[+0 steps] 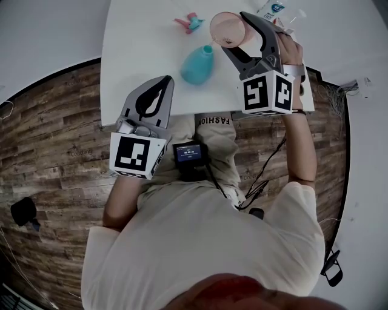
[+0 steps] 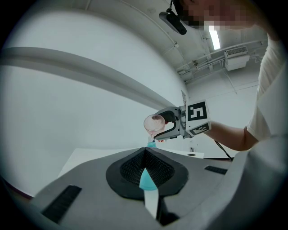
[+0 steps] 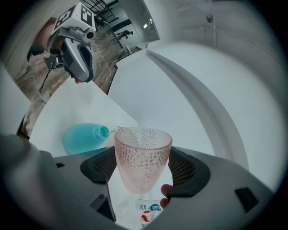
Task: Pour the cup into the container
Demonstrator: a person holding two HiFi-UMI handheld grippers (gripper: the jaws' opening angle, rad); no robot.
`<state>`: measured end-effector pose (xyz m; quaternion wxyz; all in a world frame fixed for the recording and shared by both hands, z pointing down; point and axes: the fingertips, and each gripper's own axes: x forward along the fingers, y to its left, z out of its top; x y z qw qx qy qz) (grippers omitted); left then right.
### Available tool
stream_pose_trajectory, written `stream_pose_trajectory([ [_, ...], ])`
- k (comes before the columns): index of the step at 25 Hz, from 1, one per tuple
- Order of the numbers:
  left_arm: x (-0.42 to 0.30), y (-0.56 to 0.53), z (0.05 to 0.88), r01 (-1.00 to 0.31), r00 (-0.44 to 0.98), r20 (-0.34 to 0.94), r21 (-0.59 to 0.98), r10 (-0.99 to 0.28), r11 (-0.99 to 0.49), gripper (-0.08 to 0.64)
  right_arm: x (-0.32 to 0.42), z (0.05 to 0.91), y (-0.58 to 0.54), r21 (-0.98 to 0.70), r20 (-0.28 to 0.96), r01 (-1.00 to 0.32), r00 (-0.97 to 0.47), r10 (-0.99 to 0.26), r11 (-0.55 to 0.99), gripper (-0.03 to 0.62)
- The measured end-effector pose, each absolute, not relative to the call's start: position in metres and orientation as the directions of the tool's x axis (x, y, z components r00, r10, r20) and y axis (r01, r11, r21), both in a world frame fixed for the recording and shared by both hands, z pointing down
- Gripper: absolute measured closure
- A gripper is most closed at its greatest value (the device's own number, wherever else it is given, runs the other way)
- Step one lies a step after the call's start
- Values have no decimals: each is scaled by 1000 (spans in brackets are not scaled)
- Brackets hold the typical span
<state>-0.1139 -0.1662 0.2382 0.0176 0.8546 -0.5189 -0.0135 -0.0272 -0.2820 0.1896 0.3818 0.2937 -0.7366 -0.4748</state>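
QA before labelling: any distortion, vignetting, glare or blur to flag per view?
Head view: heavy barrel bend, so the white table edge and the floorboards curve; light is even and the picture is sharp. Left gripper view: black circular vignette, and the ceiling light strip is blown out. Right gripper view: same vignette, pink cup sharp, teal bottle readable.

Desk (image 1: pixel 133 36): left half bare, free to pass. Centre: teal bottle (image 1: pixel 199 65) w/ pink cup (image 1: pixel 227 29) tilted just over its mouth, blocking approach from above & right. Small pink-teal item (image 1: pixel 191 22) & packets (image 1: pixel 273 9) crowd far edge.
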Motion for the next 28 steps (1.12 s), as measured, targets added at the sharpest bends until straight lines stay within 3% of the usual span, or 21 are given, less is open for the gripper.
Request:
stream_pose_trajectory([
  [28,-111,-164,239,-883,467,-2,47,-884,-466,549,-28,185,-280,940,260,-53,-532,-806,338,230],
])
